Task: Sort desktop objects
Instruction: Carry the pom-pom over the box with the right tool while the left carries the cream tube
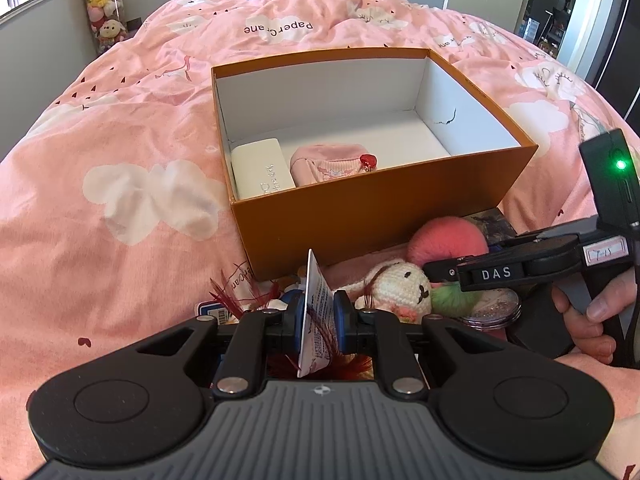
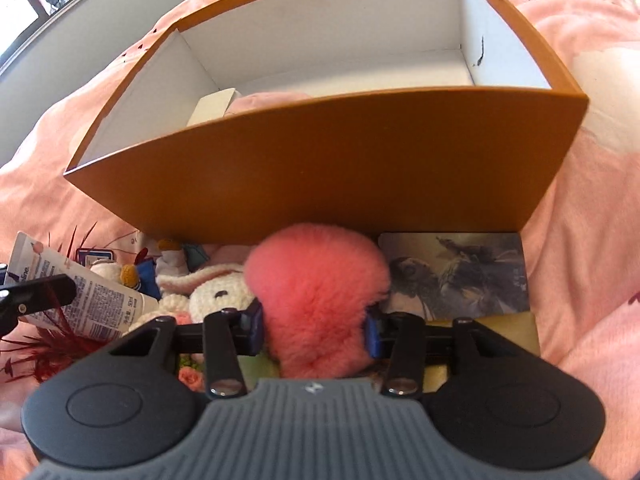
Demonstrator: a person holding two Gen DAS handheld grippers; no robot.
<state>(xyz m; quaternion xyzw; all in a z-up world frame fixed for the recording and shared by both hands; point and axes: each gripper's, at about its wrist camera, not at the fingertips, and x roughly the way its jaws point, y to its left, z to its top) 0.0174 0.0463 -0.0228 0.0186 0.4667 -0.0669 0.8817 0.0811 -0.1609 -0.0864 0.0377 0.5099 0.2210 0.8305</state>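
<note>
— Two grippers were busy? What did each hold?

— My left gripper (image 1: pixel 319 316) had its jaws pressed on the white tube (image 1: pixel 316 312), near the orange box (image 1: pixel 360 216) on the bed (image 1: pixel 100 160). My right gripper (image 2: pixel 314 326) had its jaws closed around the pink pompom (image 2: pixel 316 300), just before the box wall.

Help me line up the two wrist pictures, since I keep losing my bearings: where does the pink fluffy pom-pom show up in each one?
Left wrist view: the pink fluffy pom-pom lies right of centre, just in front of the orange box, behind the right gripper.
Right wrist view: the pom-pom fills the lower centre, between the right gripper's blue pads.
Shared landmark: the orange box, right behind the pom-pom in both.
</note>
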